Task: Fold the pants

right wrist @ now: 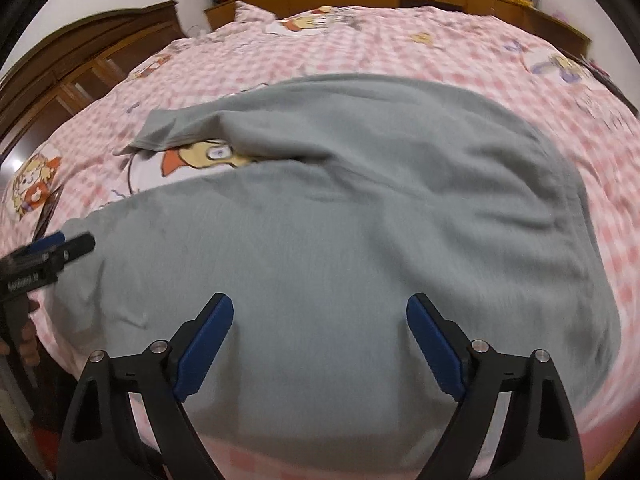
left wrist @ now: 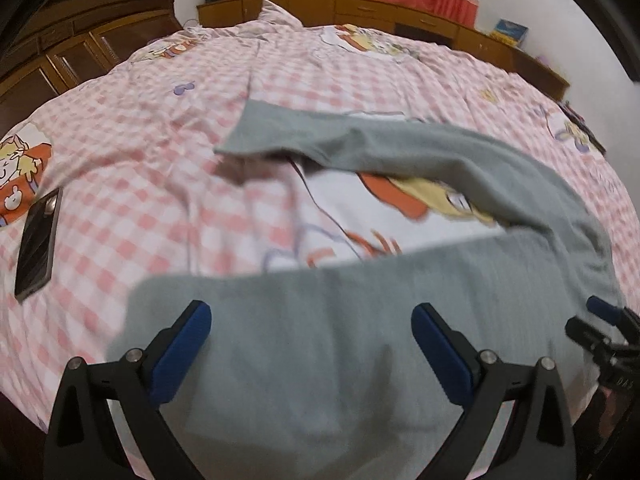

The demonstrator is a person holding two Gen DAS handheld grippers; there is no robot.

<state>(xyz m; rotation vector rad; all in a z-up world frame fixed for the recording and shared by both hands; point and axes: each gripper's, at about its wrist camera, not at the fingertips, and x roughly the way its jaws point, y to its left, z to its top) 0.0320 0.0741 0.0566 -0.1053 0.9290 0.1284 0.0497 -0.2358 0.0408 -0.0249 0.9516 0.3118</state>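
Pants (right wrist: pixel 340 220) lay on the bed cover (right wrist: pixel 400 40), bent: one leg ran near, the other doubled back toward 10 o'clock. Phone (left wrist: pixel 38 240) sat on the cover at 9 o'clock, well apart from them. Wardrobe (left wrist: pixel 80 40) stood at 10 o'clock, low cabinet (left wrist: pixel 360 8) at 12, behind the bed.

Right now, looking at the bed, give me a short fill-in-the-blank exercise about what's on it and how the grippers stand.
1. The pants lying on the bed are ____ in colour.
2. The bedsheet has a pink and white ____ pattern.
3. The jaws of the left gripper and the right gripper are both ____, gripping nothing.
4. The dark phone lies on the sheet, ____ the pants.

Missing words: grey; checked; open; apart from
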